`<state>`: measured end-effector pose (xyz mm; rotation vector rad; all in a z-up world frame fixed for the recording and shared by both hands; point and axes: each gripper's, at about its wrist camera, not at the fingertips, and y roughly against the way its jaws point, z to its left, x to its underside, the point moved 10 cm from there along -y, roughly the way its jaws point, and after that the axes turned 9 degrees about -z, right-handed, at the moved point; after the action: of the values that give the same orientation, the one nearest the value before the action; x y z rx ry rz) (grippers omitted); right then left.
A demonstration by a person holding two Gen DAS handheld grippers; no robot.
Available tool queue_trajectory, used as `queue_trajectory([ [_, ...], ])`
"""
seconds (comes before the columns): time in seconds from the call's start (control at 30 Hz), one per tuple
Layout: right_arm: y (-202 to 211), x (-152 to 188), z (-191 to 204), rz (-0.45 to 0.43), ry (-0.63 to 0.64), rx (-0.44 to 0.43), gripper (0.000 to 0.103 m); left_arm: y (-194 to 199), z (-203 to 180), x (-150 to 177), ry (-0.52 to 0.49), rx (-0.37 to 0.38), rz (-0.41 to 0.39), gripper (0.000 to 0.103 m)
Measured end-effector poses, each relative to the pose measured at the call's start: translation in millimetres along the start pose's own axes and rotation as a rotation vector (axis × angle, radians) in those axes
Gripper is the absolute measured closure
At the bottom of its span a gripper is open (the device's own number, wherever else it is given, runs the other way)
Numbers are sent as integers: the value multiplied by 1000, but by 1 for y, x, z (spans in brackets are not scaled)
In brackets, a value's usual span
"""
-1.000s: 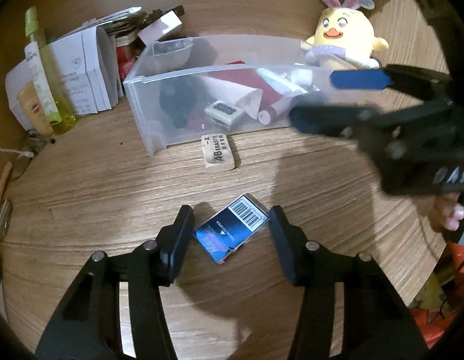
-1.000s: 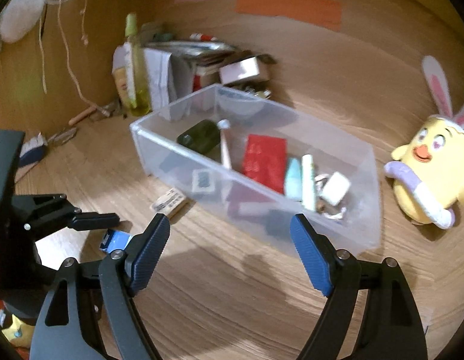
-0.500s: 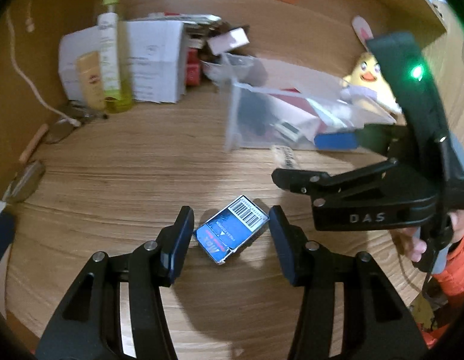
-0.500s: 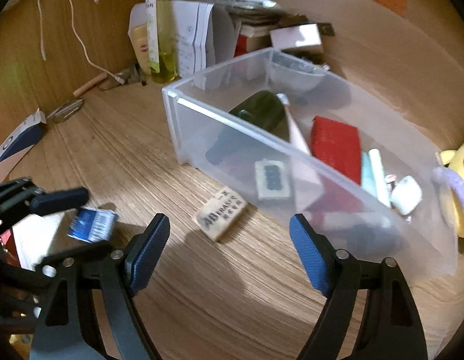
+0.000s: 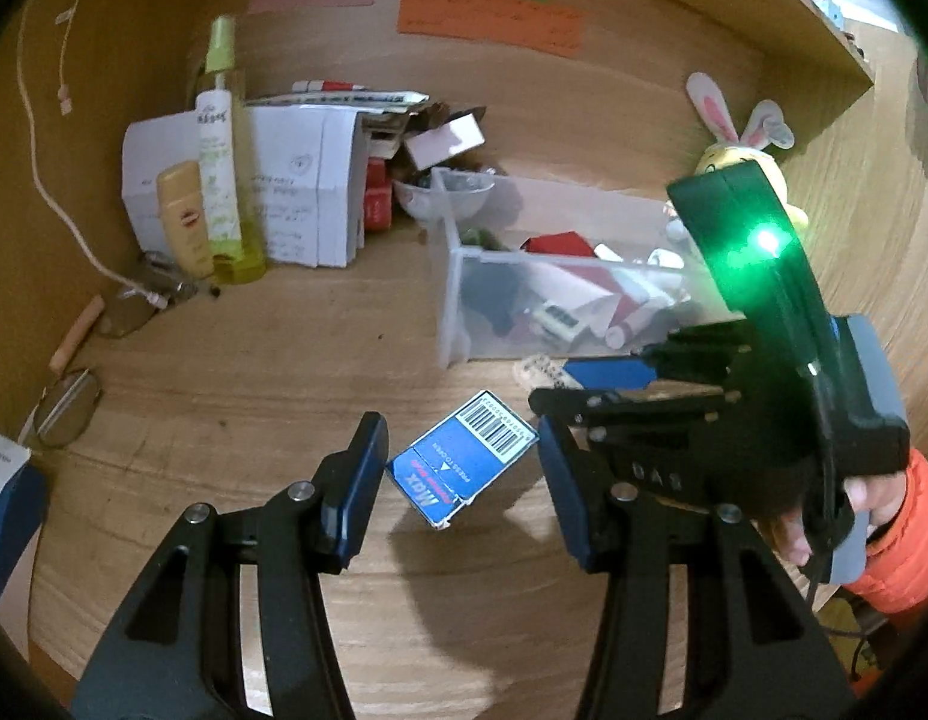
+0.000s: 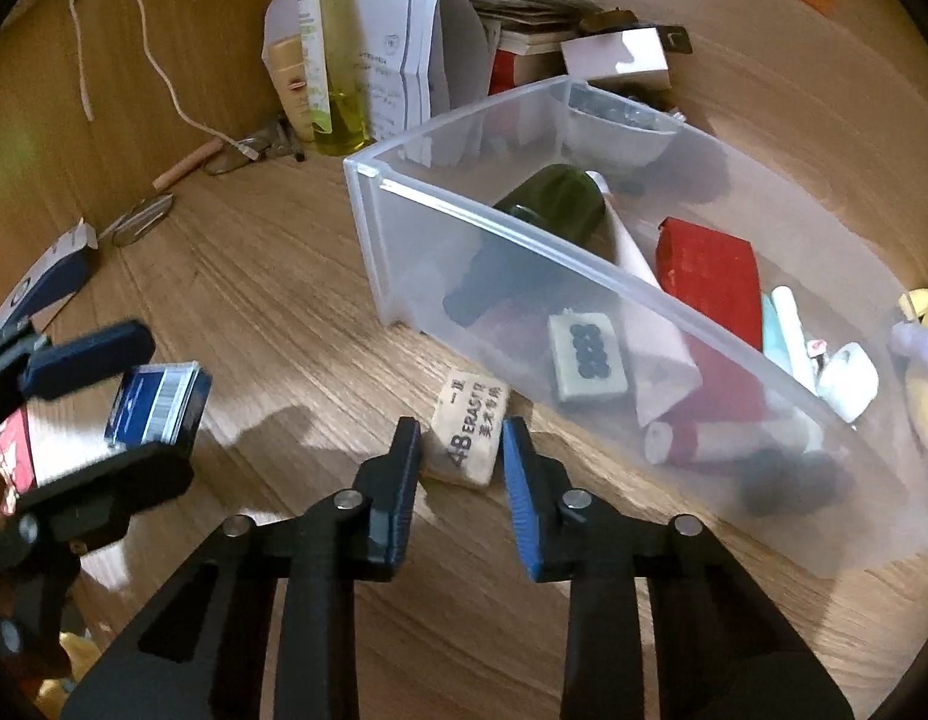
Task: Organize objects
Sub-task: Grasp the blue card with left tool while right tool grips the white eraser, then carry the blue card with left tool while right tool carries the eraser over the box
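Left tongs [image 5: 458, 477] were clamped on a blue box [image 5: 461, 459], held clear of the desk [image 5: 254, 360] at lower centre of the left view; in the right view the box [image 6: 158, 402] sat at left edge. Right tongs [image 6: 461, 450] were closing around an eraser [image 6: 469, 435] lying on the desk at centre frame, just in front of the clear bin [image 6: 524, 252]; pads looked about touching its sides, grip not certain. The bin filled the right view's upper right, holding a red box [image 6: 710, 276] and a tile [image 6: 587, 354].
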<state>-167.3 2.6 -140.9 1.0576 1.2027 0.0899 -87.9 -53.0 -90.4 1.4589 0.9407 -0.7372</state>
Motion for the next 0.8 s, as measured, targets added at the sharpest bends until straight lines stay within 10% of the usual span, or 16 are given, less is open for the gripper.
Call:
queue_trajectory([
  [0.8, 110, -21, -53, -257, -85, 44, 81, -8, -45, -70, -6, 22, -109, 52],
])
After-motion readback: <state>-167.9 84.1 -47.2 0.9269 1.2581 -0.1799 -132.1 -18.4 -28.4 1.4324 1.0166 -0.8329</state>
